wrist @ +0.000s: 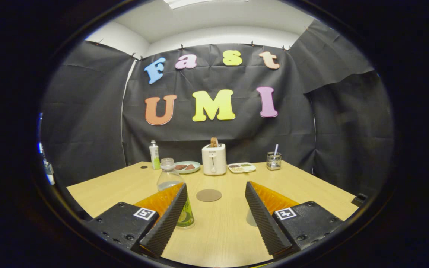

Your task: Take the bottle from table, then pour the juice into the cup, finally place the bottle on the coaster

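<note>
Bright overhead light (fisheye-bent edges)

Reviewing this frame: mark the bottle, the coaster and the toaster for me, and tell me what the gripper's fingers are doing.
bottle (167,175): gripper view, clear shoulder below the cap, partly behind one finger.
coaster (209,195): gripper view, centre of the round disc.
toaster (214,159): gripper view, front face.
gripper (216,190): gripper view, fingers open, holding nothing.

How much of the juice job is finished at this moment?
Nothing looks done yet. The bottle stands capped on the table, partly behind one finger. The hand-held gripper is open and holds nothing. The coaster ahead lies bare. Grasping, pouring and placing all remain; I cannot make out the cup.
</note>
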